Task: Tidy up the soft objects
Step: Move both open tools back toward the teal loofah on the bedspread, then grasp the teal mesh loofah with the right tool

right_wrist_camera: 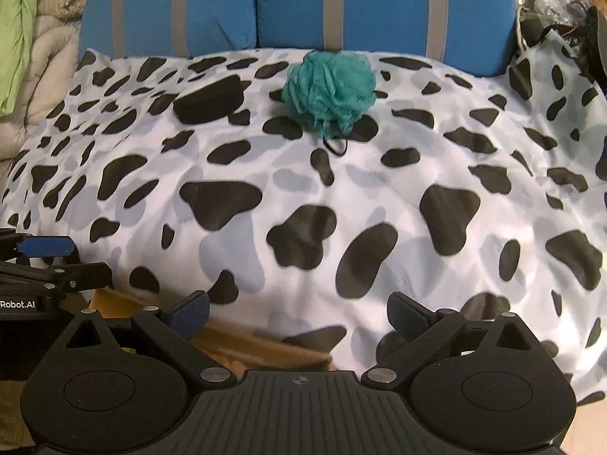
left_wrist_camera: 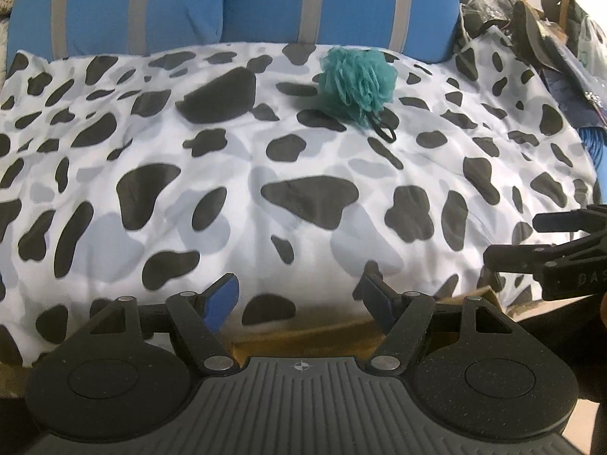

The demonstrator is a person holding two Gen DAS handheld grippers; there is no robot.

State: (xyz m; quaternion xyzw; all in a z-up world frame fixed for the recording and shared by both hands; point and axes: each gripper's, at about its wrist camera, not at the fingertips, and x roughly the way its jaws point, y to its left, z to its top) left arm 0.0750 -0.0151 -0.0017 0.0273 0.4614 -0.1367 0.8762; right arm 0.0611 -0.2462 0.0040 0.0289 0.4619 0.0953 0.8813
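- Spotted cloth (left_wrist_camera: 303,174), white with black and grey cow patches, is being seen spread over a soft, puffy bed, with blue striped cushions (left_wrist_camera: 235,3) lined up behind it.
- Nothing is being held by the left gripper (left_wrist_camera: 299,299); its two fingers are being kept apart above the near edge of the cloth.
- Nothing is being held by the right gripper (right_wrist_camera: 299,313) either, and its fingers are being kept apart too, just beside the left one.
- A teal bath puff (right_wrist_camera: 330,89) is being seen far up the cloth, close to the cushions. It is round, frilly and made of light net, with a thin black loop (right_wrist_camera: 335,146) sticking out toward the grippers.
- A black pouch (right_wrist_camera: 208,98) is being seen lying just left of the puff. It looks smooth, flat and rounded.
- Going for the puff is probably the step being started. It is best being done slowly, with the fingers being kept wide, brought down around the fluffy middle and squeezed gently, since the net squashes and could slip.
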